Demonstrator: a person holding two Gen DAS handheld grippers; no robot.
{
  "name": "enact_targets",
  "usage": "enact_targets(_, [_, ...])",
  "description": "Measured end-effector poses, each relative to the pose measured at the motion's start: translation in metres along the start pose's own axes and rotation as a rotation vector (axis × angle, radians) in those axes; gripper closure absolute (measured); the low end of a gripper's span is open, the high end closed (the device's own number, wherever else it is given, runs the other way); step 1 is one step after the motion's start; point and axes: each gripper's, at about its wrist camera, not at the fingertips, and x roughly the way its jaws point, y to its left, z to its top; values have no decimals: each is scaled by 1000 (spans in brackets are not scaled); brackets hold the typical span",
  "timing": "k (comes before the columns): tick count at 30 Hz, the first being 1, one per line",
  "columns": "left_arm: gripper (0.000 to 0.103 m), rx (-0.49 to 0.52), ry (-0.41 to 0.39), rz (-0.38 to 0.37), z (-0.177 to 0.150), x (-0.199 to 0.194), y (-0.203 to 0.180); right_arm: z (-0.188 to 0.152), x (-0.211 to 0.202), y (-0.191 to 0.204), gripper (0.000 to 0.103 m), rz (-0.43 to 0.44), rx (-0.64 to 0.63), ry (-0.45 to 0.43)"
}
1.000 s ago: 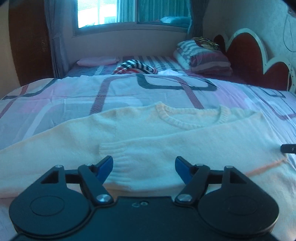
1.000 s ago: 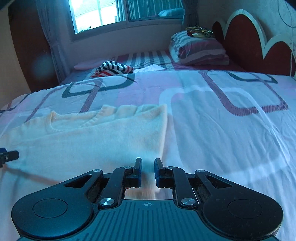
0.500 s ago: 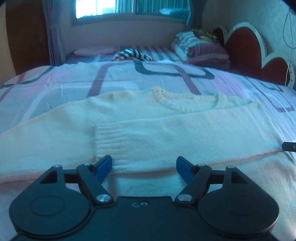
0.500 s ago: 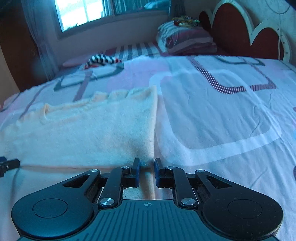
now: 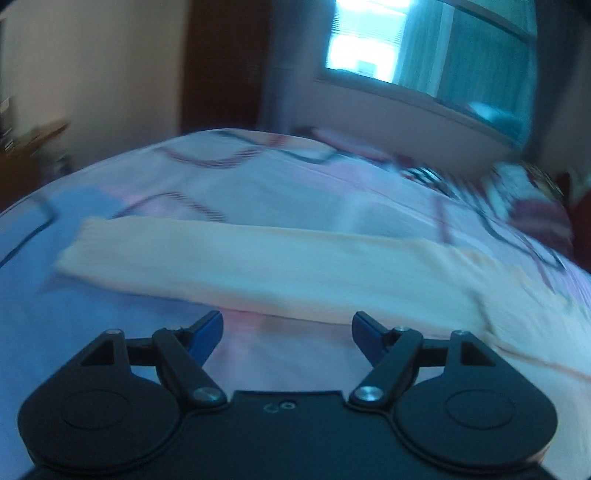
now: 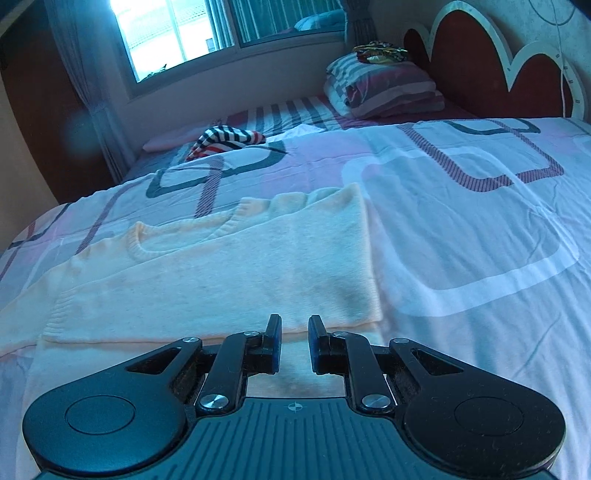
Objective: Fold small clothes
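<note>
A cream knit sweater point(image 6: 229, 273) lies flat on the bed, its right sleeve folded across the chest with the ribbed cuff point(image 6: 62, 314) at the left. Its left sleeve point(image 5: 258, 266) stretches out straight in the blurred left wrist view. My left gripper point(image 5: 287, 332) is open and empty, just short of that sleeve's near edge. My right gripper point(image 6: 294, 341) has its jaws a narrow gap apart and holds nothing, over the sweater's lower right part.
The bedspread point(image 6: 461, 229) is white and pink with striped outlines. A striped garment point(image 6: 225, 138) and a folded quilt with pillow point(image 6: 384, 88) lie at the far side. A red headboard point(image 6: 480, 62) stands at the right. A window point(image 6: 229, 29) is behind.
My left gripper has swung left to face the outstretched left sleeve; its view is motion-blurred. My right gripper has drawn back slightly and its jaws have parted a little.
</note>
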Motion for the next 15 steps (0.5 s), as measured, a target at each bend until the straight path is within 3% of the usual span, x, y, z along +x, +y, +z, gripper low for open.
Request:
enact_targets(4, [41, -231, 14, 39, 10, 4, 70, 1, 6, 11, 89, 17, 47, 12])
enact_targets(8, [55, -439, -5, -10, 12, 10, 118, 4, 5, 19, 89, 8, 78, 4])
enact_targets(15, [61, -594, -50, -71, 17, 27, 147, 6, -2, 30, 89, -7, 66, -8])
